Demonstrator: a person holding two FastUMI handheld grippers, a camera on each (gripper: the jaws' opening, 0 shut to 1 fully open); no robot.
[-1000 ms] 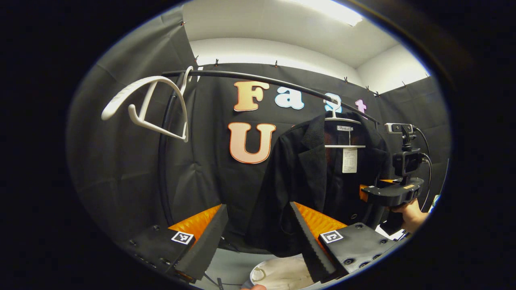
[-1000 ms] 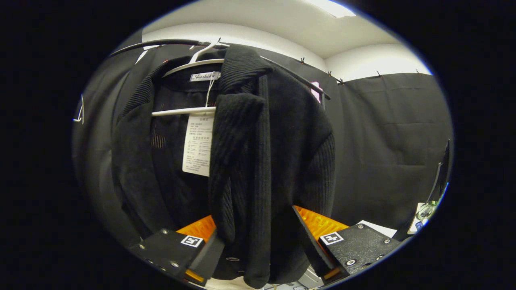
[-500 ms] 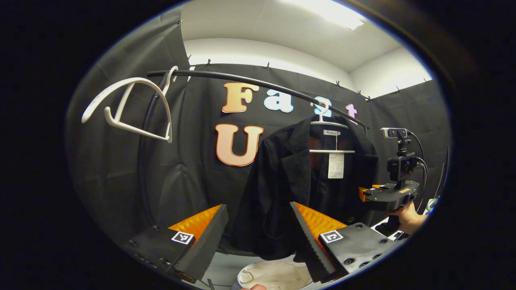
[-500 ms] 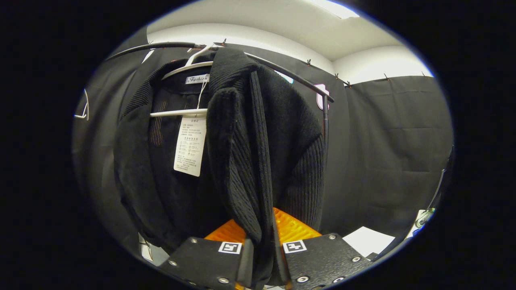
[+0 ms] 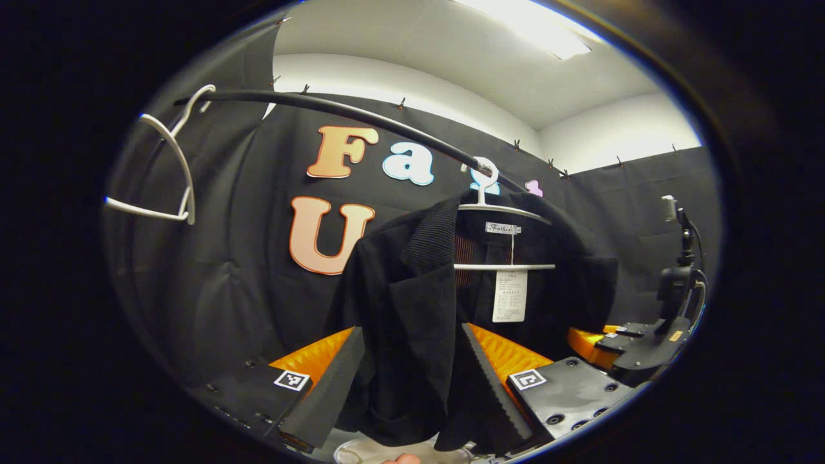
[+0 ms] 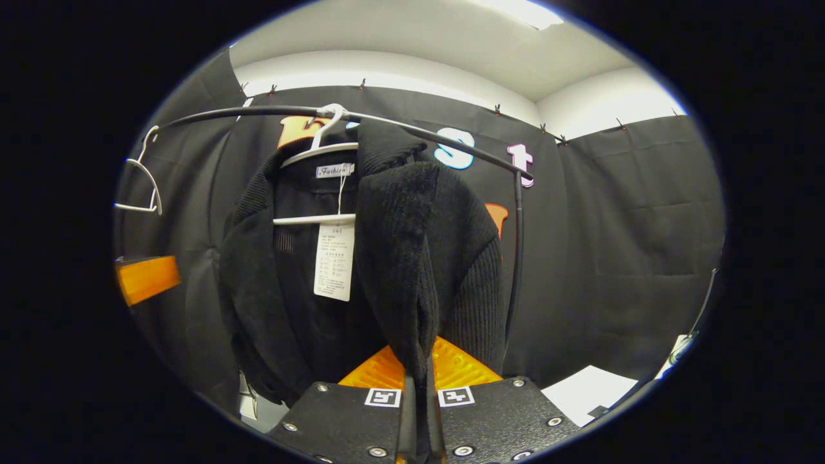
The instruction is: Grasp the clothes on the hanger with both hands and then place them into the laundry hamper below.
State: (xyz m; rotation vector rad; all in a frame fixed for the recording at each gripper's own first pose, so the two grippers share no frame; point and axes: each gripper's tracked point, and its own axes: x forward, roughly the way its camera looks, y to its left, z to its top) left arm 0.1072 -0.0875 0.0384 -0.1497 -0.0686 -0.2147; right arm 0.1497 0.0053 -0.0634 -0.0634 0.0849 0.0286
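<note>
A black jacket [image 5: 412, 309] hangs on a white hanger [image 5: 503, 209] from the black rail [image 5: 361, 116]. My left gripper [image 5: 409, 386] is open, fingers wide apart, and the jacket's left front panel hangs in the gap between them. My right gripper [image 6: 422, 419] is shut on the jacket's [image 6: 412, 245] right front edge, low down, with the cloth pinched between both fingers. The hanger [image 6: 316, 151] still carries the collar. The right gripper [image 5: 644, 345] also appears at the far right of the left gripper view. The pale hamper rim [image 5: 361, 452] peeks out below the jacket.
An empty white hanger [image 5: 174, 161] hangs at the rail's left end. A paper tag [image 6: 334, 261] dangles inside the jacket. The rail's upright post [image 6: 515, 258] stands just right of the jacket. A white sheet [image 6: 593, 393] lies low at the right.
My right gripper closed on the jacket's right front edge and drew back a little with it. My left gripper, still open, moved in until the left panel sits between its fingers.
</note>
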